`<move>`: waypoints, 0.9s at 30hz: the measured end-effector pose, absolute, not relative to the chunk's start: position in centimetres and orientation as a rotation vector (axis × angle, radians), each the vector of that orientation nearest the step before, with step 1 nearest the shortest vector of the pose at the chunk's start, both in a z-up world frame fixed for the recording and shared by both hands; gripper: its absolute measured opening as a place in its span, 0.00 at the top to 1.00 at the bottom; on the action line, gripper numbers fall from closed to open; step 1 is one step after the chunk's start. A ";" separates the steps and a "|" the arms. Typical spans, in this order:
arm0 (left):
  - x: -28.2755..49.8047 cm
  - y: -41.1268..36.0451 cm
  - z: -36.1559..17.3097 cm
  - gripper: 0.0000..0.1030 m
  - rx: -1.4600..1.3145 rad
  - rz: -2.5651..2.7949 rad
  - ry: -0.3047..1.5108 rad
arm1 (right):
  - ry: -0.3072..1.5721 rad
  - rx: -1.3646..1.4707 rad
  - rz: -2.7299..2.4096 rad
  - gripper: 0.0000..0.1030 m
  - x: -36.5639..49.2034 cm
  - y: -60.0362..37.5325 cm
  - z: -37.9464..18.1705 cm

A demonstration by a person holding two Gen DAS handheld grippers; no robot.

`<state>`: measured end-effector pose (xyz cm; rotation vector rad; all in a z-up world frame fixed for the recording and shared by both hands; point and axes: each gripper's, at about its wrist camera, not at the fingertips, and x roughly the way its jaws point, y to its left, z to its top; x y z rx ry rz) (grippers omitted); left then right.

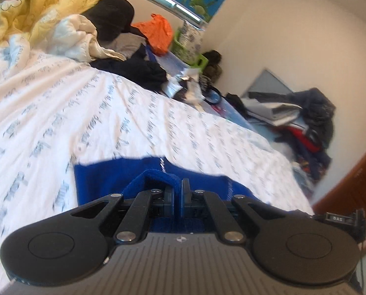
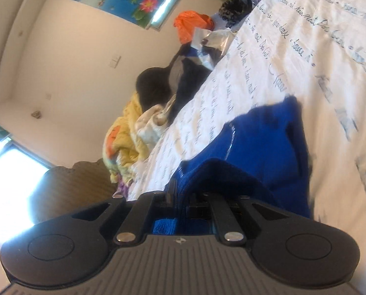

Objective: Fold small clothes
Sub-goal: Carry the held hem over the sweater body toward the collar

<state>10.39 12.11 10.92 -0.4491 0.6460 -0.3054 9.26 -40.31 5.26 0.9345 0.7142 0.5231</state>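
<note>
A small blue garment [image 1: 114, 177] lies on the white bed sheet with blue script print [image 1: 89, 113]. My left gripper [image 1: 177, 191] is shut on a raised fold of its blue cloth, which bunches over the black fingers [image 1: 169, 195]. In the right wrist view the same blue garment [image 2: 269, 142] hangs lifted off the sheet [image 2: 293, 49], and my right gripper [image 2: 180, 194] is shut on its edge, the fabric draped over the fingertips. Both views are blurred.
A yellow printed quilt [image 1: 28, 12], a black cap [image 1: 114, 17], dark clothes [image 1: 133, 66] and an orange bag [image 1: 158, 32] crowd the far side of the bed. A pile of clothes [image 1: 303, 123] sits by the wall. A wooden headboard [image 2: 79, 184] stands near the window.
</note>
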 end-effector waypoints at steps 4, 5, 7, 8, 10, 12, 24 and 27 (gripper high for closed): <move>15.7 11.2 8.6 0.84 -0.410 -0.229 0.624 | 0.725 0.937 0.405 0.88 14.3 -39.8 2.7; 16.8 10.9 8.2 0.77 -0.400 -0.209 0.632 | 0.736 0.948 0.374 0.76 15.3 -39.8 2.2; 18.5 11.0 7.4 0.03 -0.404 -0.157 0.691 | 0.772 0.935 0.306 0.51 16.3 -39.2 1.4; 18.4 11.5 7.4 0.01 -0.420 -0.122 0.671 | 0.768 0.903 0.298 0.44 15.9 -38.9 1.6; 16.6 13.1 7.9 0.00 -0.477 -0.137 0.606 | 0.719 0.823 0.324 0.32 14.2 -38.6 2.8; 14.1 14.6 8.4 0.00 -0.513 -0.132 0.593 | 0.674 0.733 0.314 0.20 11.6 -38.7 4.5; 0.0 16.6 2.5 0.03 -0.541 -0.118 0.736 | 0.826 0.349 0.232 0.18 -1.6 -37.2 3.1; 0.1 14.4 2.4 0.07 -0.453 -0.135 0.728 | 0.823 0.360 0.294 0.18 -0.7 -35.6 2.9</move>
